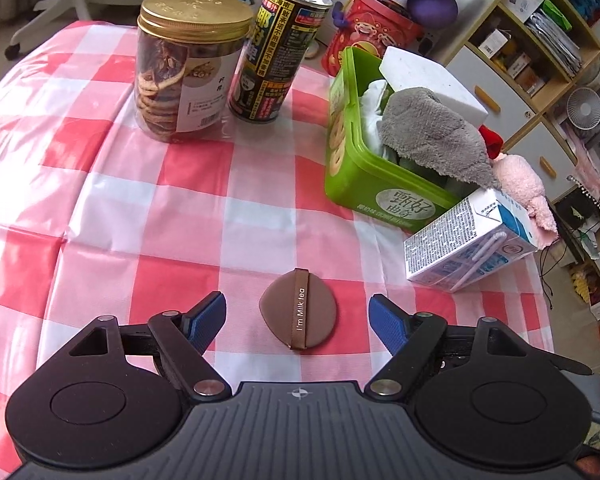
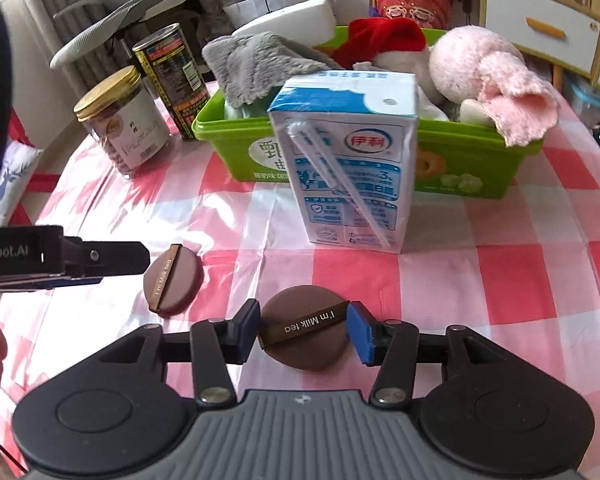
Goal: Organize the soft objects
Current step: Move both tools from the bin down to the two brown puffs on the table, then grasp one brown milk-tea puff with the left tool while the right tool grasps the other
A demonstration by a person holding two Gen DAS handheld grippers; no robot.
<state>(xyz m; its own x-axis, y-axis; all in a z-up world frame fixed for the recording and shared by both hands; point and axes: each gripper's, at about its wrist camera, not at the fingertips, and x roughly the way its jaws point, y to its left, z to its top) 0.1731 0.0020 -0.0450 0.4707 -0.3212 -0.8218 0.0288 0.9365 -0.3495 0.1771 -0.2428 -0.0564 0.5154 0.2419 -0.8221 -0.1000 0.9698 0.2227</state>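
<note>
My left tongs (image 1: 298, 316) apart over one brown puff (image 1: 299, 314) | my right tongs (image 2: 303, 330) apart around second puff (image 2: 304, 334), table (image 2: 460, 280) lower centre

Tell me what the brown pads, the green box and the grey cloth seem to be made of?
Brown pads: probably soft matte sponge, each with a ribbon strap reading "I'm Milk tea".
Green box: glossy moulded plastic, judging by its shiny rim and printed label.
Grey cloth: fuzzy plush or microfibre; its pile shows and it drapes limply over the rim.
</note>
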